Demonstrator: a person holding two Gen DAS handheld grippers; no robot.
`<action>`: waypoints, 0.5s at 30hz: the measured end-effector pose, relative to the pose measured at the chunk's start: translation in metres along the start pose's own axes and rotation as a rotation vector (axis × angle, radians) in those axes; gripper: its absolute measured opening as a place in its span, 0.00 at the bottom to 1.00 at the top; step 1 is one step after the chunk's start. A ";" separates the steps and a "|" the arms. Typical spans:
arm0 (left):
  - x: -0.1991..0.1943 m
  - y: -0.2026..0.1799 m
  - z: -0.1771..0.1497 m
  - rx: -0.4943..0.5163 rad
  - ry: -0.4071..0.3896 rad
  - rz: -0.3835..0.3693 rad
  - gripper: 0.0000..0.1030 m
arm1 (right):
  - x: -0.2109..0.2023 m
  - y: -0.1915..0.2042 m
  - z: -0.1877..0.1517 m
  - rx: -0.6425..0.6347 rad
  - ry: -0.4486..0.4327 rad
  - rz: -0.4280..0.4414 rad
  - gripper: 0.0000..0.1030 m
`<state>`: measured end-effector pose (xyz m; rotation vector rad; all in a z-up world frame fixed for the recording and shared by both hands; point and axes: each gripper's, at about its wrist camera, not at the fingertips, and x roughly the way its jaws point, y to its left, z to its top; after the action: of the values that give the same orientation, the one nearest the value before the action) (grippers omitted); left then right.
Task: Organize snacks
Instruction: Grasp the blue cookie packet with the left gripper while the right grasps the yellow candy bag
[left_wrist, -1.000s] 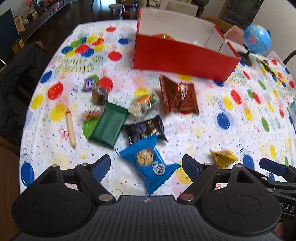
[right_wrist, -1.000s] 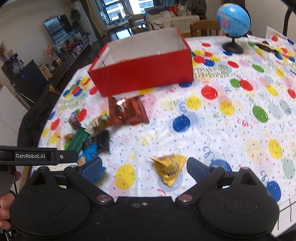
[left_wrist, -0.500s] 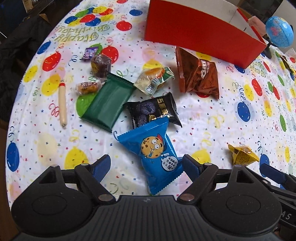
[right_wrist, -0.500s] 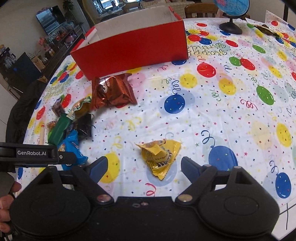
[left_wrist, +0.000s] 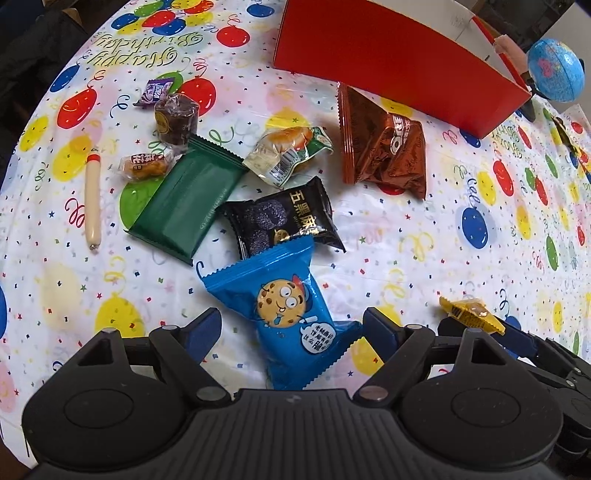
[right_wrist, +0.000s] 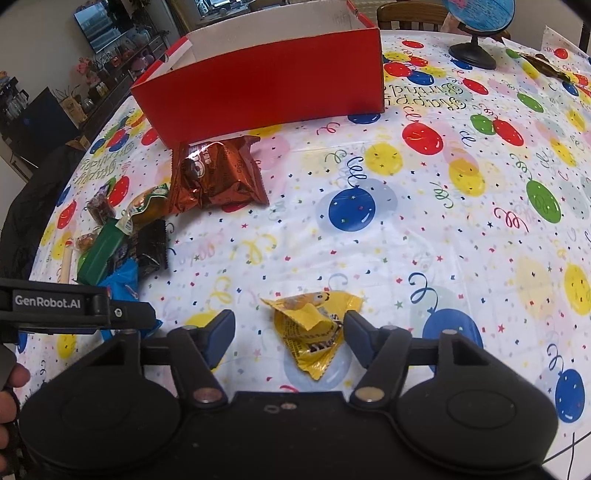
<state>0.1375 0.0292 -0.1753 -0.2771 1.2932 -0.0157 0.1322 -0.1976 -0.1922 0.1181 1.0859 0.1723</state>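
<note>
Writing: "Happy Birthday" on balloon tablecloth (right_wrist: 424, 236); "GenRobot.AI" on left gripper (left_wrist: 291, 328) body; Chinese characters on black pack (left_wrist: 280, 218) and blue cookie pack (left_wrist: 284, 310). One red box (right_wrist: 266, 85), one brown bag (right_wrist: 218, 173), one green pack (left_wrist: 184, 203), one globe (left_wrist: 556, 70). Left fingers spread wide, blue pack lying between, untouched. Right gripper (right_wrist: 290, 332) jaws closing around yellow packet (right_wrist: 314, 332) on cloth, left finger not yet touching it.

We see a table under a balloon-print cloth (right_wrist: 424, 229). A red box (right_wrist: 266, 92) sits at twelve o'clock, a globe (right_wrist: 476, 22) at one. A brown bag (right_wrist: 218, 173) lies just before the box. At nine o'clock lie green (left_wrist: 184, 206), black (left_wrist: 280, 221) and blue (left_wrist: 284, 306) packets, small sweets (left_wrist: 175, 118) and a stick (left_wrist: 92, 192). A yellow packet (right_wrist: 314, 328) lies at six.
</note>
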 end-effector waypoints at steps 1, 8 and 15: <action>-0.001 0.000 0.001 -0.003 -0.003 -0.006 0.79 | 0.000 0.000 0.000 -0.002 -0.001 -0.001 0.58; 0.000 0.003 0.004 -0.015 0.002 -0.023 0.52 | 0.002 0.002 0.003 -0.018 0.001 -0.010 0.43; -0.002 0.007 0.003 -0.030 0.003 -0.014 0.36 | -0.001 0.005 0.001 -0.025 -0.003 -0.011 0.26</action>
<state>0.1388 0.0369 -0.1738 -0.3112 1.2949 -0.0084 0.1318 -0.1933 -0.1897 0.0893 1.0809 0.1754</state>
